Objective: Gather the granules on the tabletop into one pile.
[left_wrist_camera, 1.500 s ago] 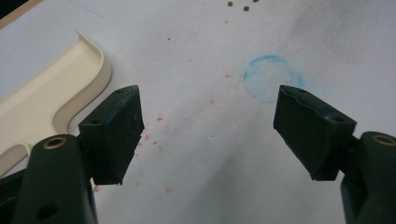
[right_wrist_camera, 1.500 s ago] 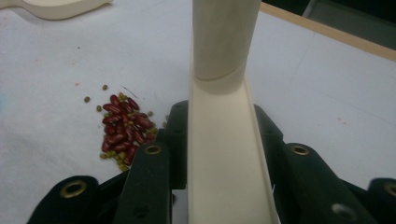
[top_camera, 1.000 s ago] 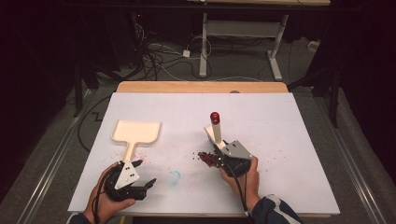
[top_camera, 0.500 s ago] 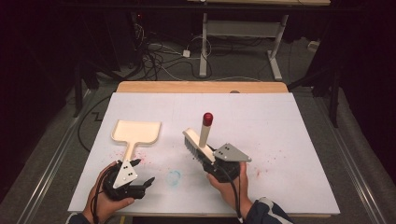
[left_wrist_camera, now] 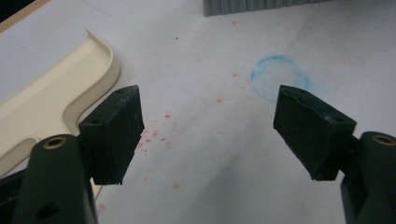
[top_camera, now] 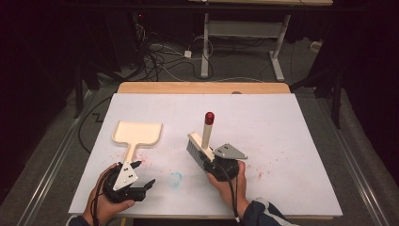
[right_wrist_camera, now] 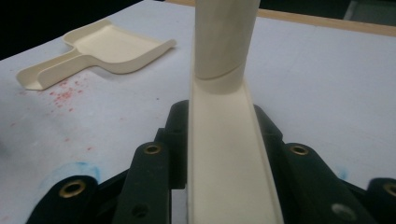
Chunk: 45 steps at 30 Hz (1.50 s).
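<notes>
Nearby, we note little that crowds our work on the white table (top_camera: 291, 141): its sheet is matte and flat, with a bare wooden strip along the far edge. Scattered red crumbs (top_camera: 146, 160) speckle the surface beside the dustpan handle and again to the right of our right hand. A faint blue ring (top_camera: 175, 179) is drawn on the sheet between our two hands. Beyond the table lie dark floor, tangled cables and a metal desk frame.

Our right gripper (right_wrist_camera: 219, 135) is clamped on the cream handle of the brush (top_camera: 203, 141). That handle is a smooth plastic channel that turns into a round shaft tipped with a dark red cap. Its grey bristle block sits at the near-left end, low over the table just left of the gripper; whether the bristles touch the sheet we cannot tell.

Our left gripper (left_wrist_camera: 208, 126) rests low near the front edge with its jaws spread wide and nothing between them. Its black pads are blocky and dull. The dustpan (top_camera: 137, 134) lies flat just beyond it, cream plastic, with a shallow rimmed tray and a grooved handle pointing toward our left hand. Nothing stands between brush and dustpan but open sheet and crumbs.
</notes>
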Tool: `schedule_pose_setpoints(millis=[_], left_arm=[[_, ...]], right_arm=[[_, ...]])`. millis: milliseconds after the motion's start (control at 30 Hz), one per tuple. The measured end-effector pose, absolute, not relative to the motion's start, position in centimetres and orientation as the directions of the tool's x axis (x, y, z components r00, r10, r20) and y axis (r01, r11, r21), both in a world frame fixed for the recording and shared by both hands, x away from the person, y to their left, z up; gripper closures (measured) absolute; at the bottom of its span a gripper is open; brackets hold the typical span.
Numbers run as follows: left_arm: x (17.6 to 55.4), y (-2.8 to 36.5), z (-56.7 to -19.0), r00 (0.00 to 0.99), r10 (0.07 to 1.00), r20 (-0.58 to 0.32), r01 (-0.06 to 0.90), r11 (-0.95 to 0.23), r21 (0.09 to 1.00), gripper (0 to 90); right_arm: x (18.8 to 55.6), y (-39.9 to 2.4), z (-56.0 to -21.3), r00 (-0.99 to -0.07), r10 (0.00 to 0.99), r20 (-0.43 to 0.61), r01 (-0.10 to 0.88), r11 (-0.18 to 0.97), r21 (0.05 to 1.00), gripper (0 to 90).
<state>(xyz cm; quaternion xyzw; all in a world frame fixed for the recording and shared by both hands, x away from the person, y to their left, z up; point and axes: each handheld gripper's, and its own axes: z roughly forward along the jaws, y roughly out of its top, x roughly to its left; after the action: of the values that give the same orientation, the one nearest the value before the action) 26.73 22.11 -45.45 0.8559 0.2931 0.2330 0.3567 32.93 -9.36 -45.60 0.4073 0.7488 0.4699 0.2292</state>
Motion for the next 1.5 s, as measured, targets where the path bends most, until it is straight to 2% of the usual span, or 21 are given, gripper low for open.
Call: schedule_pose_setpoints(millis=[333, 500, 767, 967, 1200, 1333, 1500], left_arm=[[26.7, 22.2, -45.4, 0.717, 0.669, 0.196, 0.333, -0.576, 0.747, 23.3], [26.8, 22.1, -45.4, 0.715, 0.671, 0.197, 0.335, -0.575, 0.746, 23.4], [27.0, 21.8, -45.5, 0.716, 0.668, 0.204, 0.337, -0.586, 0.737, 23.3], [27.3, 21.5, -45.6, 0.719, 0.663, 0.209, 0.339, -0.596, 0.728, 23.4], [27.5, 21.3, -45.6, 0.724, 0.655, 0.216, 0.335, -0.608, 0.72, 23.3], [27.5, 21.4, -45.7, 0.724, 0.655, 0.215, 0.338, -0.609, 0.718, 23.3], [27.5, 21.3, -45.6, 0.725, 0.654, 0.216, 0.335, -0.609, 0.719, 23.3]], right_arm=[[31.9, -12.3, -43.2, -0.609, 0.792, 0.05, 0.372, 0.229, 0.9, 67.7], [31.2, -16.0, -41.0, -0.644, 0.761, 0.08, 0.356, 0.206, 0.912, 67.7], [29.2, -22.9, -38.7, -0.727, 0.686, 0.044, 0.32, 0.281, 0.905, 67.6], [27.9, -26.7, -39.0, -0.789, 0.614, 0.013, 0.304, 0.373, 0.877, 67.4], [27.4, -29.1, -40.0, -0.825, 0.565, 0.015, 0.324, 0.45, 0.832, 67.2], [27.2, -30.1, -40.2, -0.836, 0.547, 0.039, 0.342, 0.464, 0.817, 67.2], [28.4, -31.3, -40.7, -0.818, 0.57, 0.082, 0.397, 0.456, 0.797, 67.1]])
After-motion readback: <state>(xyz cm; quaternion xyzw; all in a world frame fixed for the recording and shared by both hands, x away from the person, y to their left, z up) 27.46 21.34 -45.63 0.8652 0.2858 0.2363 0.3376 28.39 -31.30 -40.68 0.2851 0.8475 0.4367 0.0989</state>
